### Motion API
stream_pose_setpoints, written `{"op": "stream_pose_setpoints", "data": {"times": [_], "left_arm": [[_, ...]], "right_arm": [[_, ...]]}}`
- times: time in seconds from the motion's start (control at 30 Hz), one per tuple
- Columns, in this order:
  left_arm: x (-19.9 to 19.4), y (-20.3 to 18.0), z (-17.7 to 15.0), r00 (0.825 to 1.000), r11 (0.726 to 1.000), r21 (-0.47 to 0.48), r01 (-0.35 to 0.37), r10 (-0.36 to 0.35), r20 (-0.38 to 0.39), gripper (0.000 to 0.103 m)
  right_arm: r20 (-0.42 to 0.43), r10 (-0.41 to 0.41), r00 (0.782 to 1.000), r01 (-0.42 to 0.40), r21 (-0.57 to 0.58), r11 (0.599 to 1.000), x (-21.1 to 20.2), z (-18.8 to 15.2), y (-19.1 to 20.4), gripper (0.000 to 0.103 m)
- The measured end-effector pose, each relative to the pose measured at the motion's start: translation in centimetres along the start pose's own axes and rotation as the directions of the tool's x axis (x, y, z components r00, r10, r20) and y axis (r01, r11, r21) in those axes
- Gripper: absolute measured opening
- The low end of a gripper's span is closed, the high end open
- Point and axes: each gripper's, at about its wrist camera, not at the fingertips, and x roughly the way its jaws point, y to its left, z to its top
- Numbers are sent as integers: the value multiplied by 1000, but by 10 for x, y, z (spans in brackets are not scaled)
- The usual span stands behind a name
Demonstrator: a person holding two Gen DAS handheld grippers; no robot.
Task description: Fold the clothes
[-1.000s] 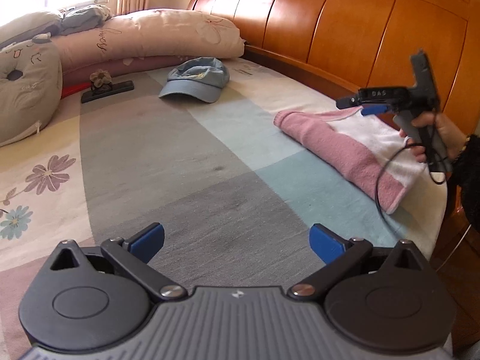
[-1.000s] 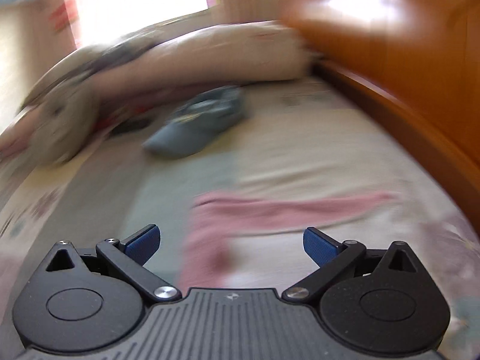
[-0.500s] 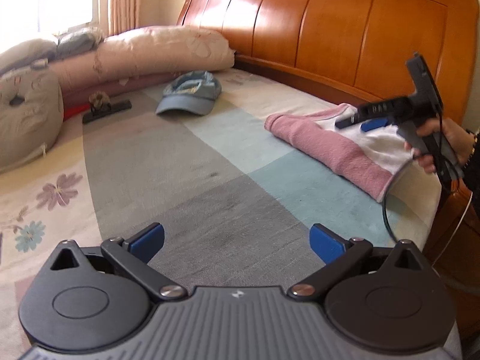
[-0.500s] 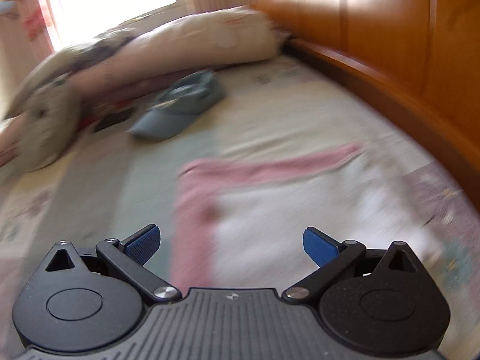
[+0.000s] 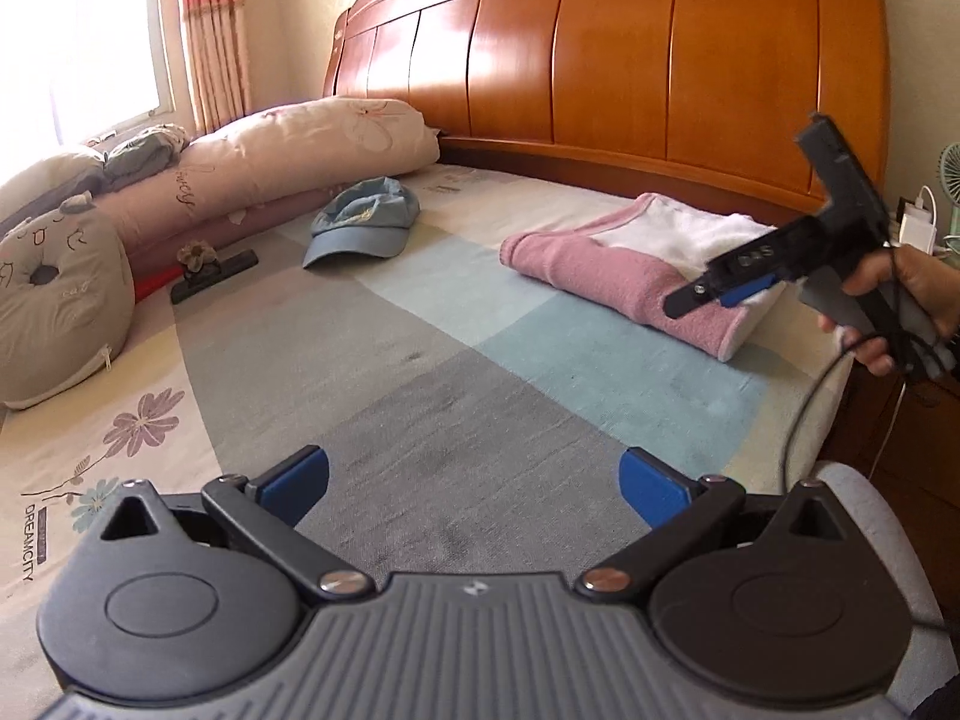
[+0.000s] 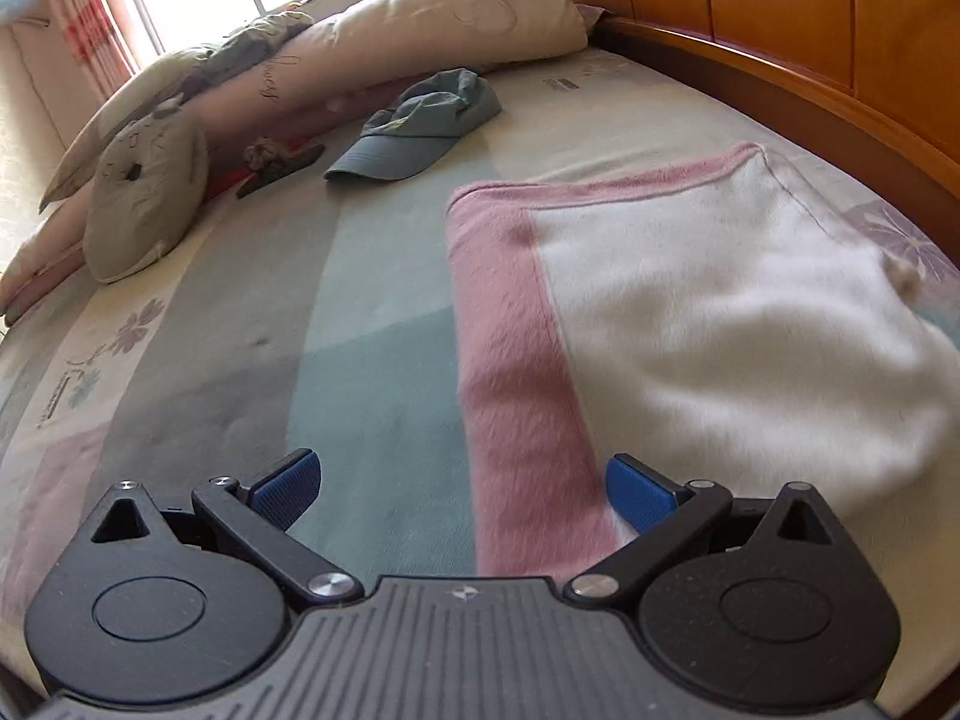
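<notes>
A folded pink and white garment (image 5: 624, 264) (image 6: 690, 312) lies flat near the wooden headboard at the right side of the bed. My right gripper (image 6: 462, 486) hovers open just above the garment's near pink edge, nothing between its fingers. From the left wrist view the right gripper (image 5: 726, 291) shows from the side, held by a hand (image 5: 900, 294) over the garment's near corner. My left gripper (image 5: 474, 480) stands open over the grey part of the sheet, well to the left of the garment and empty.
A blue cap (image 5: 366, 222) (image 6: 420, 126) lies further up the bed. Long pillows (image 5: 288, 150) and a round cushion (image 5: 60, 306) line the far left side. A dark flat object (image 5: 213, 270) sits by the pillows. The headboard (image 5: 630, 60) rises behind; the bed edge drops off at right.
The left gripper has pulled back and tilted up, showing more headboard. The right gripper has come down closer over the garment, and its view has steadied.
</notes>
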Motion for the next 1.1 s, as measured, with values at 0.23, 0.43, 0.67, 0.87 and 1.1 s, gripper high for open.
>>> {"op": "stream_pose_setpoints", "data": {"times": [0.23,0.43,0.67,0.87,1.1], "left_arm": [[-3,-5,3,1000,1000,-10,-5,5,-12,102],[-4,-2,0,1000,1000,-15,-2,2,-25,102],[15,-9,3,998,999,-29,34,-35,-61,102],[32,-26,8,993,997,-29,76,-79,-90,102],[44,-37,16,984,990,-60,129,-136,-116,102]], "right_arm": [[71,29,997,-28,-20,999,-19,0,15,103],[1,32,999,-32,33,999,1,-14,17,103],[51,-98,994,96,37,995,-40,-35,20,103],[121,-282,952,262,157,952,-73,-53,8,103],[99,-327,940,306,182,935,-83,-68,13,103]]}}
